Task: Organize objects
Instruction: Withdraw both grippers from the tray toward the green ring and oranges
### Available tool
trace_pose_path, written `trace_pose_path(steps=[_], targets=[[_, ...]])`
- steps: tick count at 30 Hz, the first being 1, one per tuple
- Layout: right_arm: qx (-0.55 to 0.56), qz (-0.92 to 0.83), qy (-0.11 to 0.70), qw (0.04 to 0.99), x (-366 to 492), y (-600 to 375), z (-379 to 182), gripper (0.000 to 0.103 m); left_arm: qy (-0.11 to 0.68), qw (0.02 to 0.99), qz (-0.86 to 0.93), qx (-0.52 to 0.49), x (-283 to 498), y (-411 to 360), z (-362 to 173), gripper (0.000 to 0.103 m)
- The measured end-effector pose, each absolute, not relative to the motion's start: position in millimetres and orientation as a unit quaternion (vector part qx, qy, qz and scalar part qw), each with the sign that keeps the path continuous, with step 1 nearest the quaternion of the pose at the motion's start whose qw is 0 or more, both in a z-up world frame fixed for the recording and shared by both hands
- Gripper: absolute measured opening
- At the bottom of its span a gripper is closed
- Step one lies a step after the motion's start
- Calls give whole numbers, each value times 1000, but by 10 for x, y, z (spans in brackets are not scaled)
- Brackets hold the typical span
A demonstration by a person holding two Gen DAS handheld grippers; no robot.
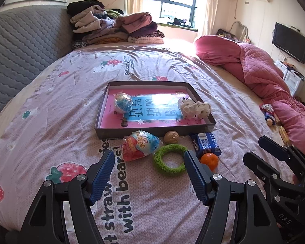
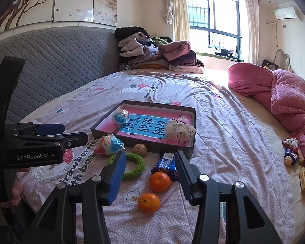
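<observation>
**Both grippers unloaded over bed; loose items in front of tray**

Left gripper [image 1: 149, 163]: jaws wide apart, nothing between the pads. It hangs above the bedsheet [image 1: 50, 105], with the green ring [image 1: 169, 159] just ahead at 12 o'clock.

Right gripper [image 2: 150, 162]: jaws parted at a moderate gap, holding nothing. Two oranges lie ahead of it, the farther orange [image 2: 159, 181] and the nearer orange [image 2: 148, 202].

Shallow tray [image 1: 103, 109]: rests on the sheet at 12 o'clock, beyond the loose items. Inside it, a wrapped ball [image 1: 123, 102] at the left and a crumpled white bag [image 1: 194, 106] at the right.

Outside the tray, just before its near wall: a snack packet [image 1: 139, 147], a walnut [image 1: 171, 136] and a blue packet [image 1: 206, 143].

At 2 o'clock, a pink quilt [image 1: 264, 71].
</observation>
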State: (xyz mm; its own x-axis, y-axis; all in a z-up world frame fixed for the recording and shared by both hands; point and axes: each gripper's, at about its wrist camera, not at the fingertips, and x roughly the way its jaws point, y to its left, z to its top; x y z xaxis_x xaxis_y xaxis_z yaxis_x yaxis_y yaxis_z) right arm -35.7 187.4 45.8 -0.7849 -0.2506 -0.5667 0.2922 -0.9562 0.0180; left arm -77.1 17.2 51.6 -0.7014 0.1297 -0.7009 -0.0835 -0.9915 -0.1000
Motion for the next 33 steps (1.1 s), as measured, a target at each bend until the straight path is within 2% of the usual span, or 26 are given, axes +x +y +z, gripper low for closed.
trace_pose_path(steps=[33], targets=[[347,-927,34,137,-272,1904,68,50,-32,73,894,-442,-804,225,42,72]])
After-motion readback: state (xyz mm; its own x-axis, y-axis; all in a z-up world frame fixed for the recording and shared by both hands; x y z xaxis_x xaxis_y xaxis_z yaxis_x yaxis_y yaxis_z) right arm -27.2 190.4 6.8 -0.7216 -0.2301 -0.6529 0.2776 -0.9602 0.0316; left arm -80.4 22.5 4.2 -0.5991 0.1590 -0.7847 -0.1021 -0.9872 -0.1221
